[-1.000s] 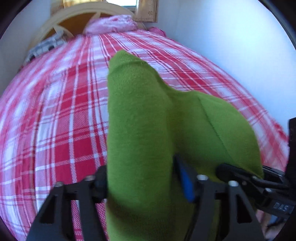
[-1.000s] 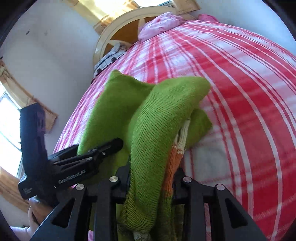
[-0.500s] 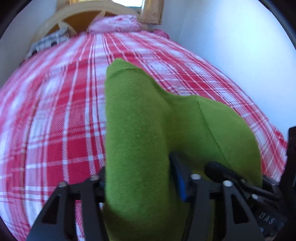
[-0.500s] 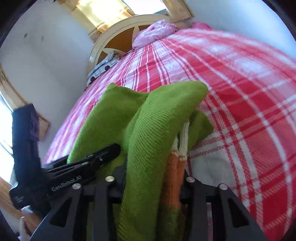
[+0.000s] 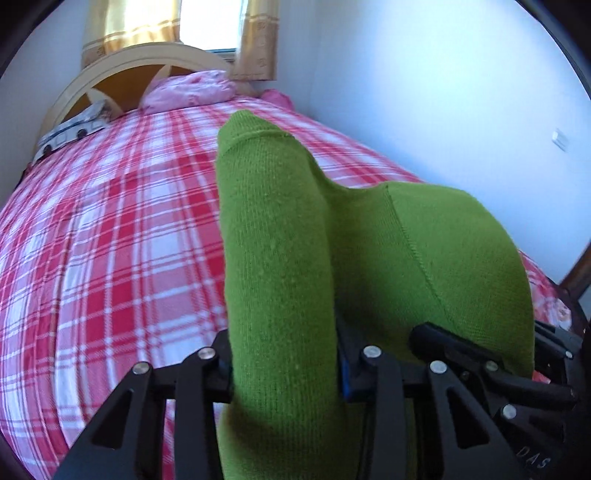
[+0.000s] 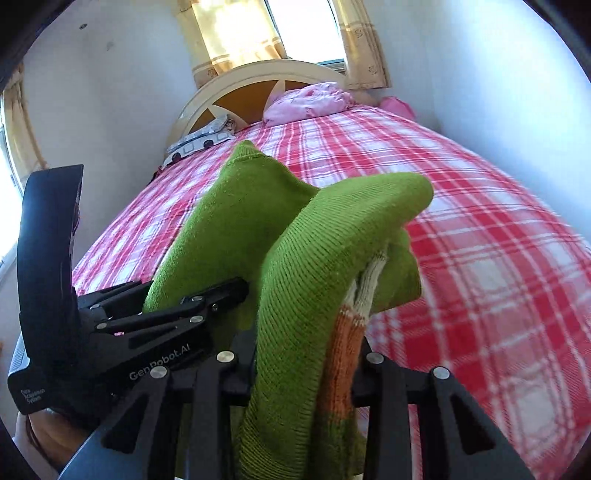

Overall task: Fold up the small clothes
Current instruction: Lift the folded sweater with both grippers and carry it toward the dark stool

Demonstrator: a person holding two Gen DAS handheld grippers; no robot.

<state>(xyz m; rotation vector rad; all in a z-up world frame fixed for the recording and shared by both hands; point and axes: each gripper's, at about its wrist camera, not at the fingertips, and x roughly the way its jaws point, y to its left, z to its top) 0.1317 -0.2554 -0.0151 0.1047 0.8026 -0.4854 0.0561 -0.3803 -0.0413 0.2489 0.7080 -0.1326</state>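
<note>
Green knit garment (image 5: 280, 266) fills the middle of the left wrist view, a thick fold of it running up between the two black fingers of the left gripper (image 5: 284, 365). The jaws are closing on that fold, with a blue pad showing at the right finger where it meets the cloth. A second bulge of the same green cloth, with a seam down it, spreads to the right, and the tip of the right gripper (image 5: 480, 362) reaches in beneath it. Behind lies the red and white checked bedspread (image 5: 110, 229), with a pink pillow (image 5: 188, 90) by the cream headboard (image 5: 122, 70) and a patterned grey pillow (image 5: 70, 129) at the left.

From the right wrist view, the right gripper (image 6: 306, 365) stands narrow, clamped on a rolled fold of the garment (image 6: 306, 280) (orange and cream ribbing shows on the fold's right edge). The cloth arches up and forward over the bedspread (image 6: 480, 258). To the left, the left gripper (image 6: 207, 299) comes in sideways with another part of the green cloth between its fingers, and a hand (image 6: 48, 435) shows under its black body. Curtains (image 6: 236, 33) hang either side of the window above the headboard (image 6: 258, 85).
</note>
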